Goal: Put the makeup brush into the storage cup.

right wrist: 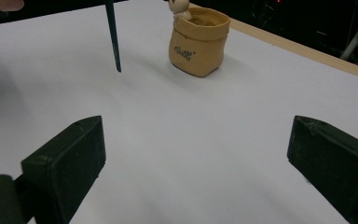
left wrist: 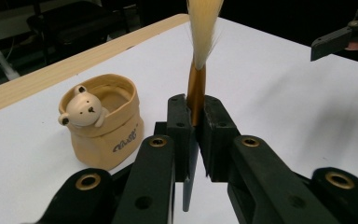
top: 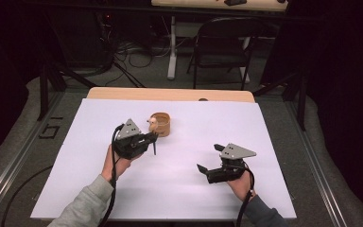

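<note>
Pinching a brush [left wrist: 196, 91] at its golden ferrule, the left tongs [top: 150, 138] hold it upright, pale bristles up and the dark handle tip pointing down at the white worktop [top: 189, 189]. In the high view it hangs near centre, with the bear pot [top: 161, 124] just beside it at about 1 o'clock. The right tongs [top: 209, 161] sit well apart at about 4 o'clock, spread wide and holding nothing.

The brush looks light and stiff along its handle, while the bristles are soft and would likely splay or bend if squeezed. Its thin, smooth, round handle could twist or slide in a loose grip, so the ferrule or the handle just below it seems the safest place to hold. The pot looks like ceramic: rigid, breakable, and liable to tip if the brush knocks its rim.
</note>
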Tool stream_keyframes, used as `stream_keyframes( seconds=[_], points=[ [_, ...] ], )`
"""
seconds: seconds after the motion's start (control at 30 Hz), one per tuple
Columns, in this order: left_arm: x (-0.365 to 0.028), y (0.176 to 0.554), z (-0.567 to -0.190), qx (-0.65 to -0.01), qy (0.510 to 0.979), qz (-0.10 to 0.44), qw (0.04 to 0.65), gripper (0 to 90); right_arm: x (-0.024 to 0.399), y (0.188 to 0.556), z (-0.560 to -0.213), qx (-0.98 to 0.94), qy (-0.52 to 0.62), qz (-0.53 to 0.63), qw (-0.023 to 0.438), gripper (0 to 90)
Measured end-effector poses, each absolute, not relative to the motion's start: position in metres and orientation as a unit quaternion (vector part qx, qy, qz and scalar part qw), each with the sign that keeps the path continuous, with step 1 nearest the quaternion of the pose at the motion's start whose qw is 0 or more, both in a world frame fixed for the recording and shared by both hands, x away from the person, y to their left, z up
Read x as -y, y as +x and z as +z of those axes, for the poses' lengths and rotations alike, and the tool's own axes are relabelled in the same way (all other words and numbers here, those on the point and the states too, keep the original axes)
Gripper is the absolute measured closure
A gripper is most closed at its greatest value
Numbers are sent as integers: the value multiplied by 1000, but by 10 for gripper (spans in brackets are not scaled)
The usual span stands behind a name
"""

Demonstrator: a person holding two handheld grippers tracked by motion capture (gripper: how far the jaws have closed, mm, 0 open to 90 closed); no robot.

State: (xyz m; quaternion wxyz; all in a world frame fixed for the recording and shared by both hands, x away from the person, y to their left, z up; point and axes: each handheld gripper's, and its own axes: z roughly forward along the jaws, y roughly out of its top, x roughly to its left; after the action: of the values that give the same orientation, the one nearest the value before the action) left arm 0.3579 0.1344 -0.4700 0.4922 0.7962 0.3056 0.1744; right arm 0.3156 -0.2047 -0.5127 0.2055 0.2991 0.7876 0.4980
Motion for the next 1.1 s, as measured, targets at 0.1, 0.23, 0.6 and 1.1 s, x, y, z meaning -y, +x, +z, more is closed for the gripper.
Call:
stream_keyframes(
  seconds=[0.1, 0.23, 0.6, 1.1],
  points=[
    [-135, 359, -468, -306, 795, 176, 493, 834, 208, 315, -514, -792, 290, 495, 208, 6],
    [-136, 361, -465, -304, 796, 180, 492, 834, 211, 316, -517, -796, 279, 496, 208, 0],
    [-140, 365, -461, -298, 802, 186, 483, 834, 212, 313, -516, -792, 275, 503, 208, 0],
    [-138, 375, -448, -290, 804, 188, 483, 834, 218, 313, -514, -788, 278, 507, 213, 0]
  ],
)
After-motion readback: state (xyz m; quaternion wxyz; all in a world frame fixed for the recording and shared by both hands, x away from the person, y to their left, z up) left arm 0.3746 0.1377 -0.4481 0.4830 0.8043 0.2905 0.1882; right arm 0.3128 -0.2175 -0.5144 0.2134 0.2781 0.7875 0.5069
